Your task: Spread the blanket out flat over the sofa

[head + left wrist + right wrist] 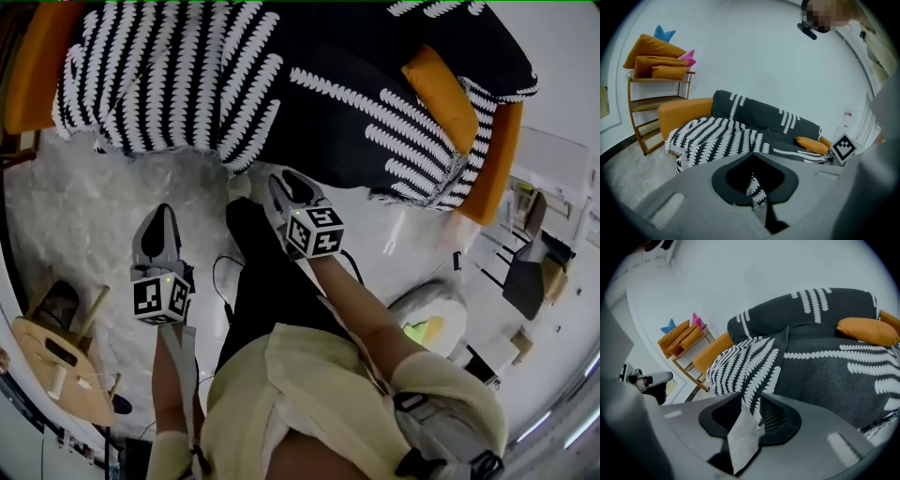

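Pale yellow clothing (309, 384) of the person fills the bottom of the head view, and both grippers reach from it toward the sofa. The left gripper (161, 220) holds its jaws a little apart, with nothing between them. The right gripper (284, 186) does the same, and only floor and pattern show through its gap. The black blanket with white leaf-like stripes (309, 103) lies over the orange upholstered sofa (33, 66). Its long axis runs along the seat from one arm toward the other, and its front edge hangs toward the pale marbled floor (94, 197). An orange oblong cushion (441, 84) rests on it. Only the gripper views show the wooden shelf rack (647, 108) beside the sofa. Only the head view shows the round wooden table (56, 366).
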A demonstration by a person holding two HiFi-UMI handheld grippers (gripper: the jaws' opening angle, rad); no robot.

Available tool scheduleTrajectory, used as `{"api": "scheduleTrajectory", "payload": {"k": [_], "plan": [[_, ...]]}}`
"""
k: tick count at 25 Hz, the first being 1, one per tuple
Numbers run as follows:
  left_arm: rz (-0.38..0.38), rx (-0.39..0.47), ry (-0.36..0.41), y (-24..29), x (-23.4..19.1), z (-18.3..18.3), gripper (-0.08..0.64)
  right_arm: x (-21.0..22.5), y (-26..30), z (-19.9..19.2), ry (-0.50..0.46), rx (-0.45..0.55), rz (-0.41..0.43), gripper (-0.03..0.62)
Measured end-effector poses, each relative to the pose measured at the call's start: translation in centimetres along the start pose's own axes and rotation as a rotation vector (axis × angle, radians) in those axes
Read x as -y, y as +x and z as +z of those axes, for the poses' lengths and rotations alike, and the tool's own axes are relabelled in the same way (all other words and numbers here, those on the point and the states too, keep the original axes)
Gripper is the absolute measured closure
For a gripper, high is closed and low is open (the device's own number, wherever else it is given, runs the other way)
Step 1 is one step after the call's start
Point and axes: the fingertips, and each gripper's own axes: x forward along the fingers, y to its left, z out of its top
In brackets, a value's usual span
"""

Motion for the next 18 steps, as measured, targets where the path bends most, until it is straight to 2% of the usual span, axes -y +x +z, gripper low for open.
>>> {"api": "scheduleTrajectory", "payload": {"k": [9, 18], "plan": [[0.061, -0.058, 0.015, 5.7, -2.7, -2.9, 0.554, 3.4, 7.5, -2.7, 0.079, -0.063, -0.001, 0.462], [0.031, -0.109, 0.029, 7.8, -3.8, -4.8, 0.554, 4.1, 10.2, -3.6, 0.098, -0.11, -0.034, 0.462]]}}
